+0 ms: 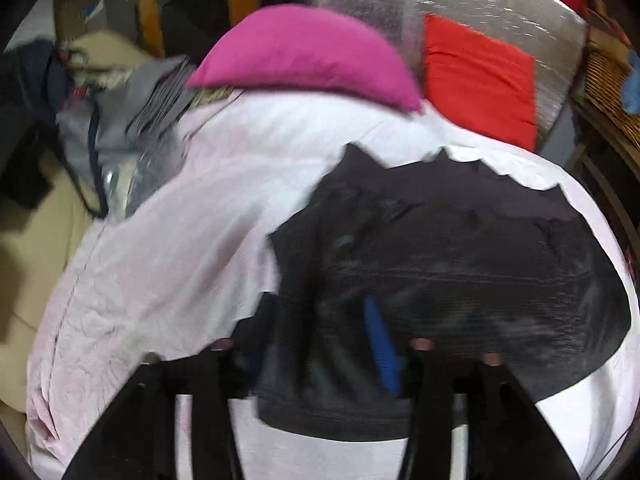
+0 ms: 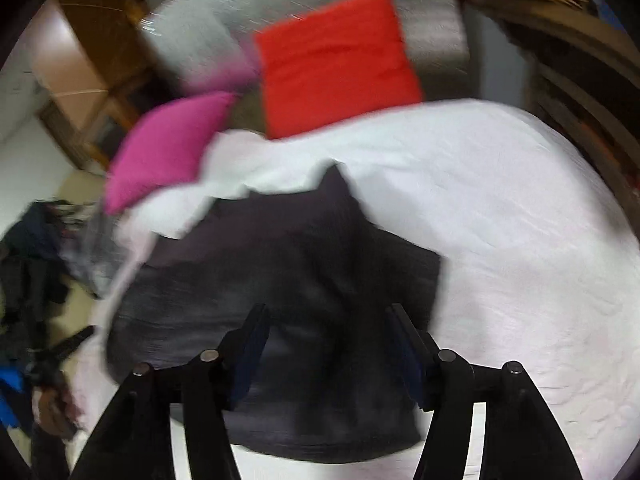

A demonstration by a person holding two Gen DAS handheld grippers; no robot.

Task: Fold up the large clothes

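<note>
Carrying surface: a bed (image 2: 520,220) under a white sheet; you look down on it from both wrists, and both views are smeared by motion.
Garment: your dark garment (image 2: 288,280) lies spread flat on the sheet, near the bed's near edge, with bare white sheet showing on all its visible sides.
Garment edges: in the left wrist view the far edge of the dark garment (image 1: 460,248) is jagged, with several small peaks; in the right wrist view one pointed flap rises at the far edge, and the right side ends in a squared corner.
Left gripper (image 1: 316,348): your fingers stand apart above the garment's near part; one blue pad (image 1: 382,348) shows against the cloth. No cloth is pinched.
Right gripper (image 2: 328,340): your fingers are likewise spread, with dark cloth seen between them but not gripped.
Far edge of bed: a magenta cushion (image 1: 308,52) and a red cushion (image 2: 336,64) rest there, against a silvery panel (image 2: 224,12).
Open room, right: the widest bare stretch of sheet lies from the garment to the bed's right edge.
Open room, left: a narrower strip of sheet; past that edge, a heap of clothing (image 1: 104,120) sits on the beige floor (image 1: 36,220).
Right surroundings: wicker furniture (image 1: 608,88) stands close beside the bed.
</note>
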